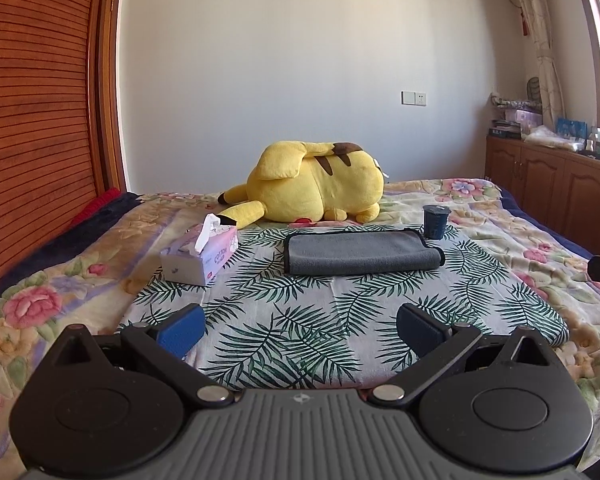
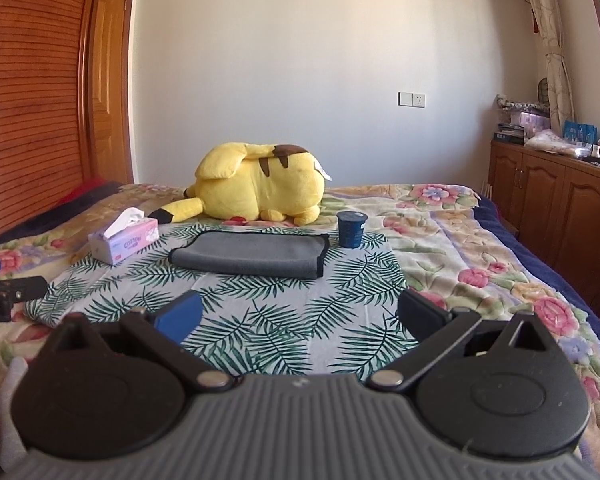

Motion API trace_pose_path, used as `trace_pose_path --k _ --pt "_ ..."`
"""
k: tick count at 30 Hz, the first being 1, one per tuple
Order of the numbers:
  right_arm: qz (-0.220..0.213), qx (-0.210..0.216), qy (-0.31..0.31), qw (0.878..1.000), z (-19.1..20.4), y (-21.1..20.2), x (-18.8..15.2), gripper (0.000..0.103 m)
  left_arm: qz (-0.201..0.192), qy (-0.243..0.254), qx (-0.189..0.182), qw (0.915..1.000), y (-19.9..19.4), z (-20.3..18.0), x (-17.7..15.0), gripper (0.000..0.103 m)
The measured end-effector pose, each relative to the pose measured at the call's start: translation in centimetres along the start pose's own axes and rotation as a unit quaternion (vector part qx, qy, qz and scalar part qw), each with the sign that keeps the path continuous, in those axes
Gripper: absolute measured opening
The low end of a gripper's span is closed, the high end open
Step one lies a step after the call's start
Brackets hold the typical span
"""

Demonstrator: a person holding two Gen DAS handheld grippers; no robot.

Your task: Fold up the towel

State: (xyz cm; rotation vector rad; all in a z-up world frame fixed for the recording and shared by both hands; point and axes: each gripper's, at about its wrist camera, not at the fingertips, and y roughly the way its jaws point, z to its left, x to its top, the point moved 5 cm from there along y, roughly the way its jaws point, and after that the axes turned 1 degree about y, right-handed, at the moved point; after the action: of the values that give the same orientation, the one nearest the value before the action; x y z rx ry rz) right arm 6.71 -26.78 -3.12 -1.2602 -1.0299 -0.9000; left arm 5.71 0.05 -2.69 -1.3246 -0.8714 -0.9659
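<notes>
One folded grey towel (image 1: 360, 254) lies on the bed (image 1: 540, 248), well ahead of both wide-open, empty hand-held grippers, left (image 1: 300, 330) and right (image 2: 300, 316); one tissue box (image 1: 200, 254), one cup (image 1: 435, 222).

Matt grey cloth towel (image 1: 360, 254)

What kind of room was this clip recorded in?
Most likely a home bedroom. The work surface is a bed with a floral quilted bedspread, a yellow plush toy lies near its far end, and wooden cabinets stand under a curtained window along the right side.
</notes>
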Motion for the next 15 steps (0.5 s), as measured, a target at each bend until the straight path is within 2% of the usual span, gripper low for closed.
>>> trace_pose_path --k 15 --pt "-0.006 -0.004 0.002 1.0 -0.15 -0.15 0.02 0.103 -0.001 0.002 0.0 1.0 -0.01 -0.01 -0.05 0.087"
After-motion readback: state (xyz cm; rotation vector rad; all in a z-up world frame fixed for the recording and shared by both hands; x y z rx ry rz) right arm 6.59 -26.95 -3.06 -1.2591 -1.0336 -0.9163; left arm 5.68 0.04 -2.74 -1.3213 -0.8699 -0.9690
